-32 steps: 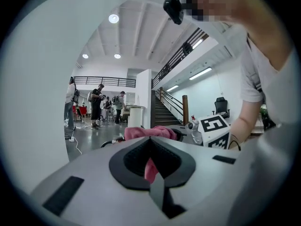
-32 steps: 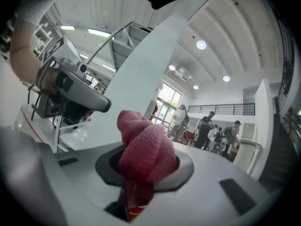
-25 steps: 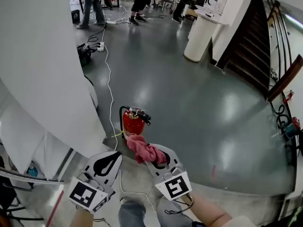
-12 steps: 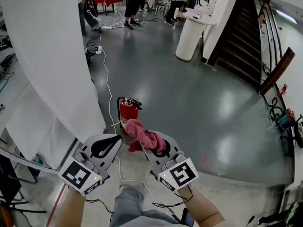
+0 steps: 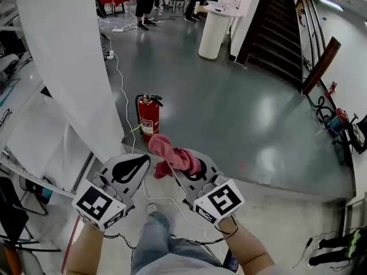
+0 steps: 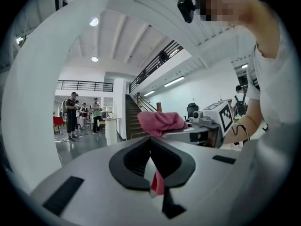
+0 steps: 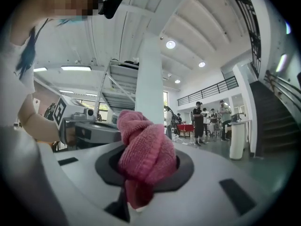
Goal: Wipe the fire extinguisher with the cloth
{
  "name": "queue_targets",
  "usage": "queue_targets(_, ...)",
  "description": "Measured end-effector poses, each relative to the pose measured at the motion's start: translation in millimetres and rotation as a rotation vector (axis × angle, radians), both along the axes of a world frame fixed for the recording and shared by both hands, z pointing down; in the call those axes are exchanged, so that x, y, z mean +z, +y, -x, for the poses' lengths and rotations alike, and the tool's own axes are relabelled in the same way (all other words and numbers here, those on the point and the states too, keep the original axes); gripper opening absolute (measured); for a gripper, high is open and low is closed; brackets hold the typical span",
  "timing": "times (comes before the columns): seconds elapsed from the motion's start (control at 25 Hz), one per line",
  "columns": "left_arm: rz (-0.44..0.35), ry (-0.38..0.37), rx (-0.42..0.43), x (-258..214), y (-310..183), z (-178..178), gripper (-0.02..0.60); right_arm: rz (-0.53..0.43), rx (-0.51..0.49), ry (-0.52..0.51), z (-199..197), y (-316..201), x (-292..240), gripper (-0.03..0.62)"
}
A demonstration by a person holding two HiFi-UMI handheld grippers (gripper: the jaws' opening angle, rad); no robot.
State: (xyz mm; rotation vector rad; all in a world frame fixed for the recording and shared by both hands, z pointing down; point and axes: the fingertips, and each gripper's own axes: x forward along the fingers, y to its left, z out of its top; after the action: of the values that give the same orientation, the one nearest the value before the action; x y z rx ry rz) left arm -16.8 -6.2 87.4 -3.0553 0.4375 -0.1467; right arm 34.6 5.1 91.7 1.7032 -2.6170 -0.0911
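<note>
Open lab hall: polished floor [image 5: 241, 113], staircase [image 5: 269, 33], mezzanine railing [image 6: 84, 84], trailing cables [image 5: 117, 73].

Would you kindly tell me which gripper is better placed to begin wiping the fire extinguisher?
Right. The right gripper is shut on the pink cloth, held out toward the fire extinguisher standing on the floor ahead. The left gripper is shut and empty.

floor [image 5: 241, 113]: glossy grey, paler strip along near edge | fire extinguisher [image 5: 148, 117]: upright near left edge | white cable [image 5: 121, 93]: snakes from far end past it
</note>
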Motion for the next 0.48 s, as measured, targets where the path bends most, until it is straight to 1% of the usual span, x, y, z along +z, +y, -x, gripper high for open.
queue_targets(0.24,-0.003,0.012,0.017,-8,37,24,0.009,0.024,0.014,-0.019,25,35,-3,0.095)
queue_targets(0.48,0.009,0.031,0.050,-16,45,48,0.009,0.019,0.047,-0.019,53,46,-13,0.094)
